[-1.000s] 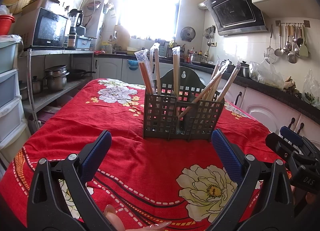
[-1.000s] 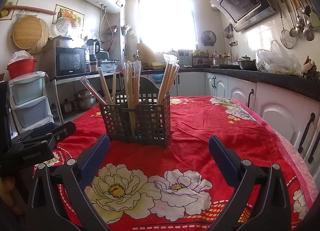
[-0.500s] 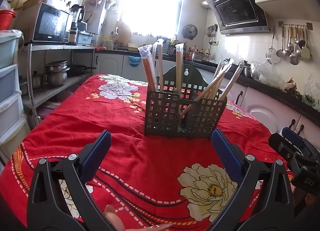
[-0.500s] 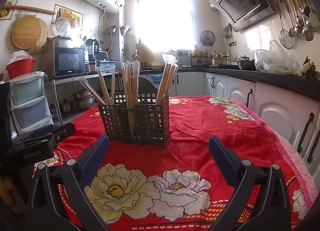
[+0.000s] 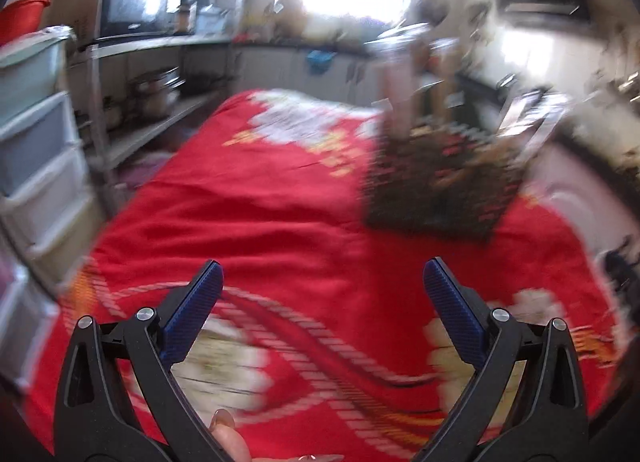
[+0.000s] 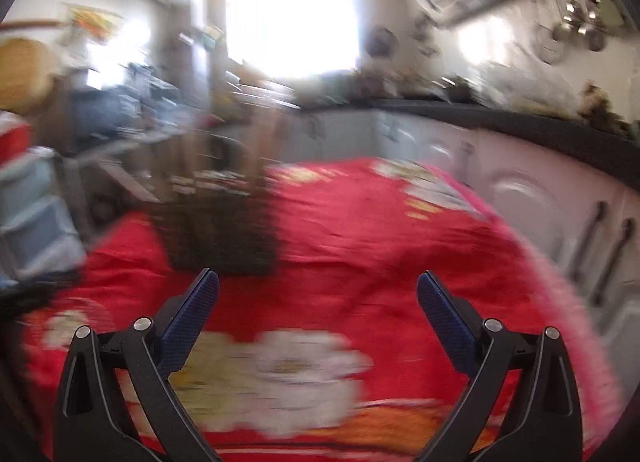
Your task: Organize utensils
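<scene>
Dark mesh basket (image 5: 436, 185) sitting on red-clothed surface (image 5: 260, 197), sticks standing inside, blurred; both grippers' jaws gaping, carrying nothing; left gripper (image 5: 322, 282), right gripper (image 6: 318, 290).

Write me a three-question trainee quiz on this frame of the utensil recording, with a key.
1. True or false: the left gripper holds a utensil.
2. In the right wrist view, the dark utensil basket lies which side of the right gripper? A left, B right, C straight ahead.
3. What covers the table?

Key:
1. False; its jaws stand open with nothing between them.
2. A.
3. A red floral tablecloth.
</scene>
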